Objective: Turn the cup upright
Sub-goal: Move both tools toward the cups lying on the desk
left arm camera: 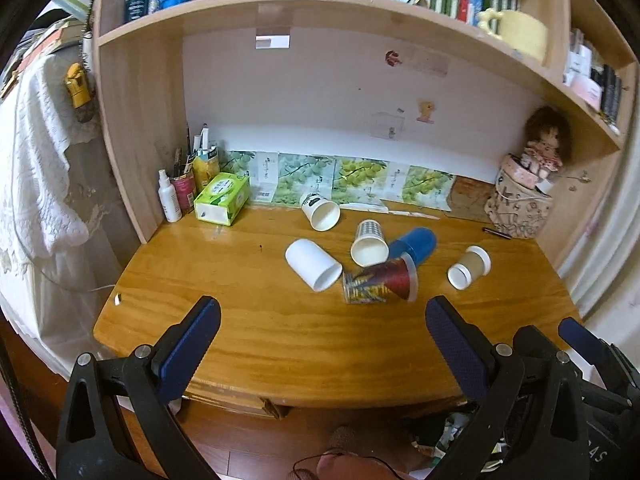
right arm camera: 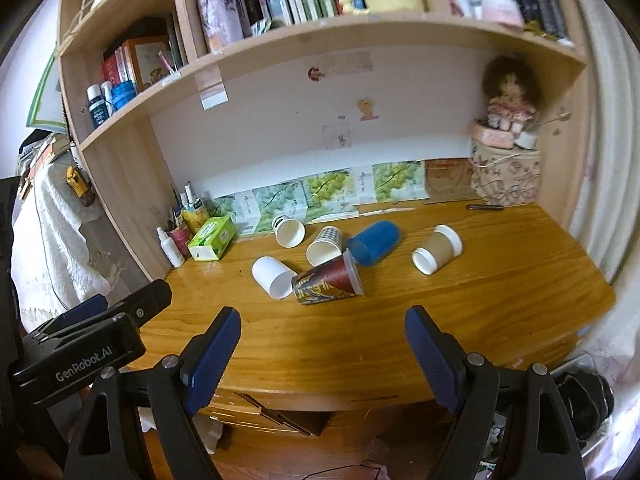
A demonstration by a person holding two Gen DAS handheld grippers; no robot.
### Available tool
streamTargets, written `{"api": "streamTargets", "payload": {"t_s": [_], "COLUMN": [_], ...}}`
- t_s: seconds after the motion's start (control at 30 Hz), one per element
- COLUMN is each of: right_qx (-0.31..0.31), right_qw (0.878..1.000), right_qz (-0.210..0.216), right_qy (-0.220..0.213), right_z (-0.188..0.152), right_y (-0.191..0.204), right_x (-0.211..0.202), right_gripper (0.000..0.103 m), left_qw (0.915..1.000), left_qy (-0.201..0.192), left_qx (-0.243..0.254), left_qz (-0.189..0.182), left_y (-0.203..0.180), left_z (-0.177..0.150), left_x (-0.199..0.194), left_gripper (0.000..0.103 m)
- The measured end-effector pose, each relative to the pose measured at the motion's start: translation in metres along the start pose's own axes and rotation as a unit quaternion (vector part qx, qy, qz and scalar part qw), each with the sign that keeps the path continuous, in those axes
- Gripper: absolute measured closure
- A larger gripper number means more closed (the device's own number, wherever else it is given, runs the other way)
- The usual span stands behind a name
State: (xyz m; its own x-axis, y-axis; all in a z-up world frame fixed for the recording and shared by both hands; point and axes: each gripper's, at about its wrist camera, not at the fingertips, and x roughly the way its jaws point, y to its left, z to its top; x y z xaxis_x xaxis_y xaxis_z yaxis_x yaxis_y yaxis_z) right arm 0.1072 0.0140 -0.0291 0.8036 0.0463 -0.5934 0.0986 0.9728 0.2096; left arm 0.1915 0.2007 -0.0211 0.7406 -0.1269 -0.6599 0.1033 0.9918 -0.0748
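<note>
Several cups lie on their sides on the wooden desk: a plain white cup, a red patterned cup, a checked paper cup, a blue cup, a white printed cup and a brown cup with a white lid. They also show in the right wrist view: white, red, blue, brown. My left gripper is open and empty, above the desk's front edge. My right gripper is open and empty, also short of the cups.
A green tissue box, a spray bottle and a pen holder stand at the back left. A doll on a patterned box stands at the back right, with a pen in front. Bookshelves hang above the desk.
</note>
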Motion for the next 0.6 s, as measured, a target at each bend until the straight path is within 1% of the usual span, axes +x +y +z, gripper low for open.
{"api": "streamTargets", "payload": {"t_s": [0.07, 0.33, 0.5, 0.6], "right_qx": [0.001, 0.009, 0.027, 0.041], "right_qw": [1.0, 0.998, 0.994, 0.99], "right_qz": [0.009, 0.043, 0.075, 0.094], "right_qy": [0.009, 0.037, 0.07, 0.097], "right_z": [0.012, 0.057, 0.079, 0.089], "right_y": [-0.003, -0.02, -0.038, -0.05], "right_x": [0.017, 0.08, 0.117, 0.142], "right_gripper": [0.018, 0.018, 0.018, 0.018], "left_qw": [1.0, 0.9975, 0.9943, 0.9918], "left_qy": [0.009, 0.068, 0.099, 0.104], "left_qx": [0.002, 0.009, 0.026, 0.049], "left_qz": [0.002, 0.016, 0.029, 0.056], "left_y": [-0.003, -0.021, -0.034, -0.041], "left_z": [0.009, 0.039, 0.056, 0.061], "left_x": [0.014, 0.072, 0.1, 0.114], "left_gripper": [0.001, 0.001, 0.001, 0.001]}}
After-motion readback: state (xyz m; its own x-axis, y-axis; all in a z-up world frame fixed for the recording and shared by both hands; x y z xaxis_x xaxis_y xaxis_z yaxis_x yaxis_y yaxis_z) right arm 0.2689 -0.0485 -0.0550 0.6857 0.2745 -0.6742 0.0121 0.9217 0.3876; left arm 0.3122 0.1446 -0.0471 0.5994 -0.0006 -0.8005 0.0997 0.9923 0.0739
